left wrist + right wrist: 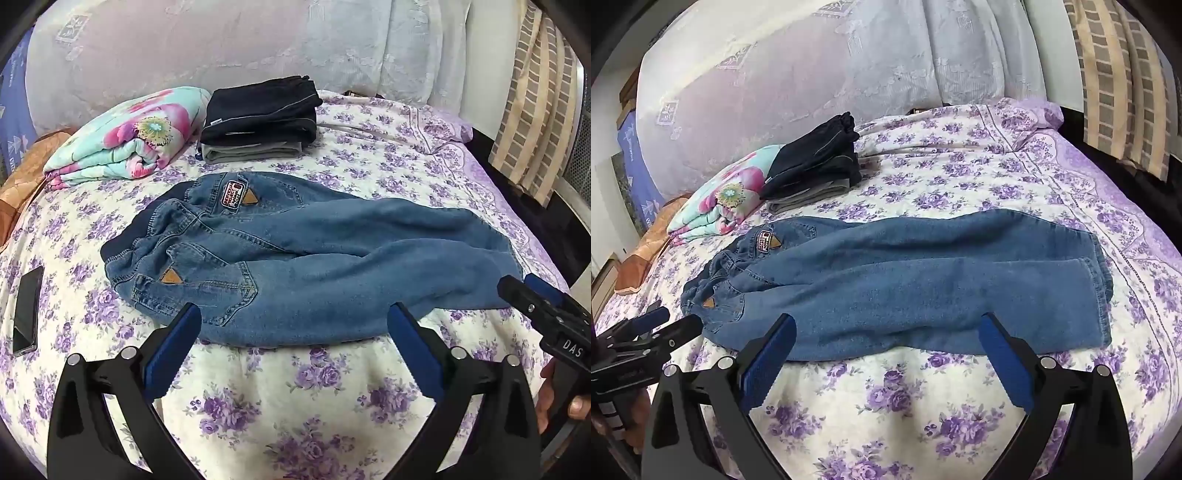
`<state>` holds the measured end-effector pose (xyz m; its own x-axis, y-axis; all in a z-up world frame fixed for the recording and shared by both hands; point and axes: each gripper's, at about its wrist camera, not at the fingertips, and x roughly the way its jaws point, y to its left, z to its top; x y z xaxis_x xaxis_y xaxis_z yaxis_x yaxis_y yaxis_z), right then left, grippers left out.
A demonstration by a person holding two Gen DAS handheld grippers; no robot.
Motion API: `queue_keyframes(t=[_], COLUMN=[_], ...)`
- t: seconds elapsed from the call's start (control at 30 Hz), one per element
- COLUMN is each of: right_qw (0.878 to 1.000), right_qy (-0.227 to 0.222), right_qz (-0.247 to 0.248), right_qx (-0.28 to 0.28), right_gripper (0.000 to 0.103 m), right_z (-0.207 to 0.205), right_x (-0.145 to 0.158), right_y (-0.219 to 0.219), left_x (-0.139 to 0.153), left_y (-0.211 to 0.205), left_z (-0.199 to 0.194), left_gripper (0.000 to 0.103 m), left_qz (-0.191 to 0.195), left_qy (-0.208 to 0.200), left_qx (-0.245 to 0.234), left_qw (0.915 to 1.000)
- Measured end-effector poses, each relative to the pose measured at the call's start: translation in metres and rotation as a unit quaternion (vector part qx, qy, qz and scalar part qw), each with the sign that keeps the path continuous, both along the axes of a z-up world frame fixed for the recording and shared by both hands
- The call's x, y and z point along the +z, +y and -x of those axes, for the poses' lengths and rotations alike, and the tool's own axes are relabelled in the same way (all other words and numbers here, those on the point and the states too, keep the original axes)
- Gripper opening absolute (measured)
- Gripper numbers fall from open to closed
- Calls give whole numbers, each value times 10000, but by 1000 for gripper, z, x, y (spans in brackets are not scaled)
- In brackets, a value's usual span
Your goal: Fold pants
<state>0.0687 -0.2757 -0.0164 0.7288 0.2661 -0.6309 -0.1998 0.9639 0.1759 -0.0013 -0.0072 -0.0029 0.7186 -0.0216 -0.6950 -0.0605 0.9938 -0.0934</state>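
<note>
Blue jeans (314, 258) lie on the bed, waistband to the left, legs stretched right; they also show in the right wrist view (923, 284). The legs lie roughly one over the other, a bit rumpled. My left gripper (295, 317) is open and empty, at the jeans' near edge by the seat. My right gripper (886, 325) is open and empty, at the near edge of the legs. The right gripper also shows at the right of the left wrist view (532, 295); the left gripper shows at the left of the right wrist view (665, 325).
The bed has a purple floral sheet (295, 406). A stack of folded dark clothes (258, 118) and a folded floral blanket (129, 144) lie behind the jeans. A black phone (27, 310) lies at the left. A striped curtain (535, 110) hangs at the right.
</note>
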Motion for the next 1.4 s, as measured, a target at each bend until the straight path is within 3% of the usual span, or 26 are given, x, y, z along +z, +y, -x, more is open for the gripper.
queue_keyframes(t=[1.4], right_qw=[9998], right_qy=[189], right_qz=[-93], right_qx=[68], right_gripper=[99], right_z=[-14], right_x=[-18], right_y=[3], left_x=[-13], left_y=[6], left_z=[-8], left_gripper=[98], left_qz=[25], left_qy=[174], left_qx=[-2], left_qw=[9998])
